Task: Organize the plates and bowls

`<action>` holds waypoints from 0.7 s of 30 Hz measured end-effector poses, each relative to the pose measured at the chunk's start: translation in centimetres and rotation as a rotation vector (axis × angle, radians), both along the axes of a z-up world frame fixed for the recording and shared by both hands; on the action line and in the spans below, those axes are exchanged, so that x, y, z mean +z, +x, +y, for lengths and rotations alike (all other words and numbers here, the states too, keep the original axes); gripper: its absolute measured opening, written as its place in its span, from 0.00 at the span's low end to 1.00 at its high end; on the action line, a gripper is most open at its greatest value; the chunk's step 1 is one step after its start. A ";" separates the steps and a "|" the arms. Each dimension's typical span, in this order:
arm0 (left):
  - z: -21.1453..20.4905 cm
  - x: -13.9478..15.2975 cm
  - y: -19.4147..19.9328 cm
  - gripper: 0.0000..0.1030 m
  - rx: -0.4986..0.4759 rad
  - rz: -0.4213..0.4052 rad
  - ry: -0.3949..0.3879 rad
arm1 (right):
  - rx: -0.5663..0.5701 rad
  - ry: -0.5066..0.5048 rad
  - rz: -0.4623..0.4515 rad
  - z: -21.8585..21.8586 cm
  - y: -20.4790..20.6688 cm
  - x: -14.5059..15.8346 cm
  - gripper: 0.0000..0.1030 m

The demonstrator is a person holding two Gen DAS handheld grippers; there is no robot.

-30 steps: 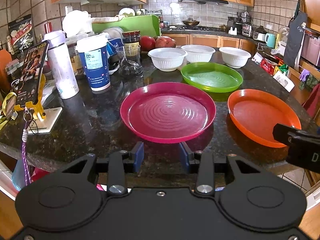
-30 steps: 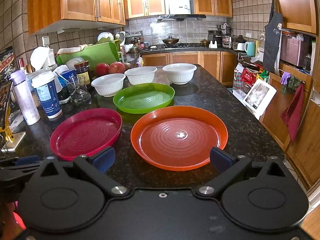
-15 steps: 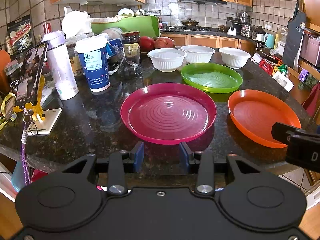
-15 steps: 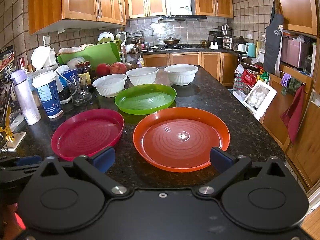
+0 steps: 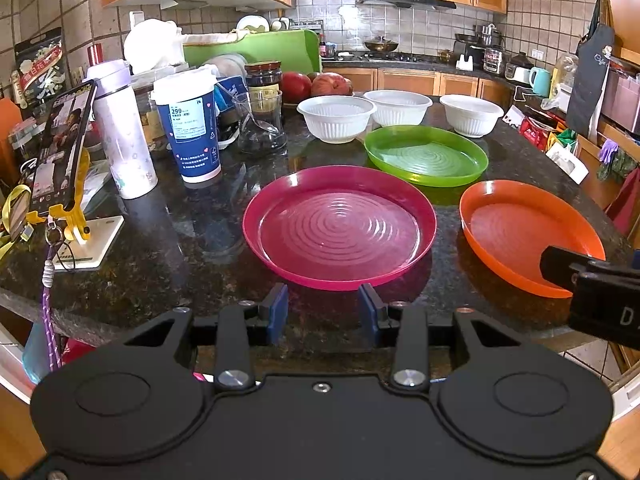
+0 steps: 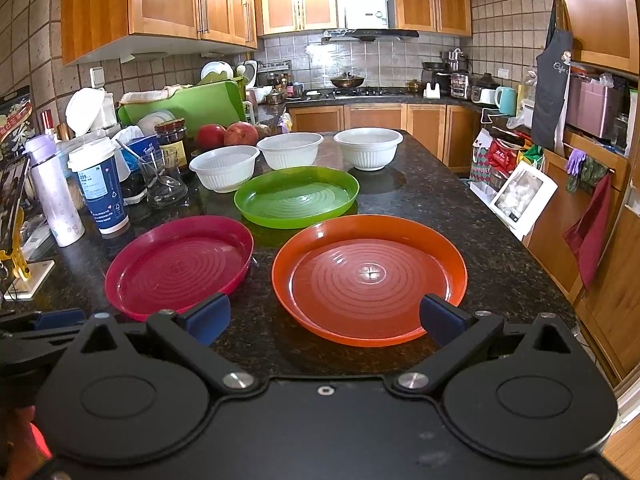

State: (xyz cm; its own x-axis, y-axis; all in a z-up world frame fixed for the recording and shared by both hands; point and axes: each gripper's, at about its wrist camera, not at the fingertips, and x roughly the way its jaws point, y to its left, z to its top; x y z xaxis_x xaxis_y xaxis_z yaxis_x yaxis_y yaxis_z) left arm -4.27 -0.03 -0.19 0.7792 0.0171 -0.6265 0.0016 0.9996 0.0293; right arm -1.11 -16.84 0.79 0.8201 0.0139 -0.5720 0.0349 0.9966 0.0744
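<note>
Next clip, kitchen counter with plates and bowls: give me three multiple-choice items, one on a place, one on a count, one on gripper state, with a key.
1. Which plate lies nearest the white bowls?
A. pink plate
B. green plate
C. orange plate

2. How many white bowls stand on the counter?
A. two
B. three
C. four

3. What does the right gripper hold?
A. nothing, it is open
B. the orange plate
C. a bowl

Key: 1 B, the green plate sits just before the bowls, ahead of the pink plate. 2 B, three stand in a row. 3 A, its fingers are spread wide in front of the orange plate, clamping nothing.
</note>
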 end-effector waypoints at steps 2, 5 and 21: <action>0.0 0.0 0.0 0.47 0.000 0.001 0.000 | 0.001 0.000 0.000 0.0 0.0 0.0 1.00; 0.0 -0.1 0.1 0.47 0.000 0.002 -0.002 | 0.001 0.000 0.000 0.0 0.0 0.0 1.00; 0.0 -0.4 0.4 0.47 -0.004 0.010 0.003 | 0.005 -0.003 -0.004 0.0 0.3 -0.1 1.00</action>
